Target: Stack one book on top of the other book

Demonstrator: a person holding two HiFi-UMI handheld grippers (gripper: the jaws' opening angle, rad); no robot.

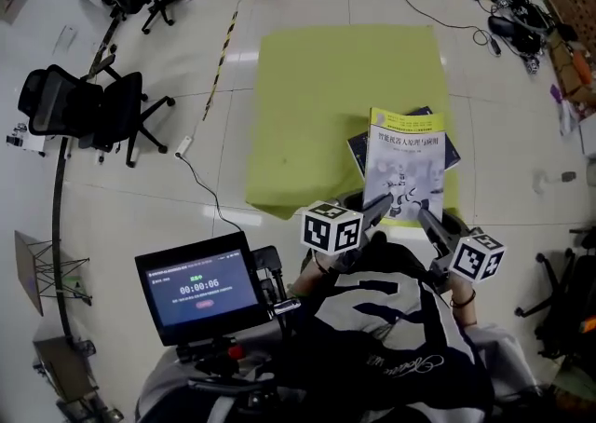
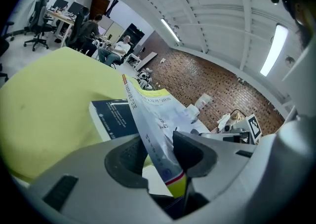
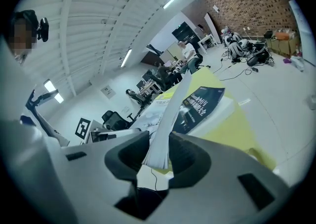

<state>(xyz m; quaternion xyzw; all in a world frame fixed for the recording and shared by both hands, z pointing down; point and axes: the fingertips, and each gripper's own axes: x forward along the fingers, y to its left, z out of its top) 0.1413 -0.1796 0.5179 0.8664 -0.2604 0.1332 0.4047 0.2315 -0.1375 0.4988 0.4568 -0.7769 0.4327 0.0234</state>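
Carry step: left tool (image 1: 380,203) and right tool (image 1: 426,214) both clamped on white book (image 1: 406,162) at 6 o'clock edge, over dark book (image 1: 357,145). Next, I reckon: square up, lower flat, let go

Paper cover of the pale book (image 1: 405,170): smooth; of the dark book (image 2: 113,117): glossy. The mat (image 1: 317,104) looks matt, cloth-like; the floor (image 1: 307,4) polished.

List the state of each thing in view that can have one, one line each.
White-and-yellow paperback book: closed, gripped at its near edge by both grippers, over the other book; contact unclear.
Dark blue book: closed, lying flat on the mat, partly covered.
Yellow-green mat: spread flat on the floor.
Left gripper: shut on the paperback.
Right gripper: shut on the paperback.
Black timer screen: lit.
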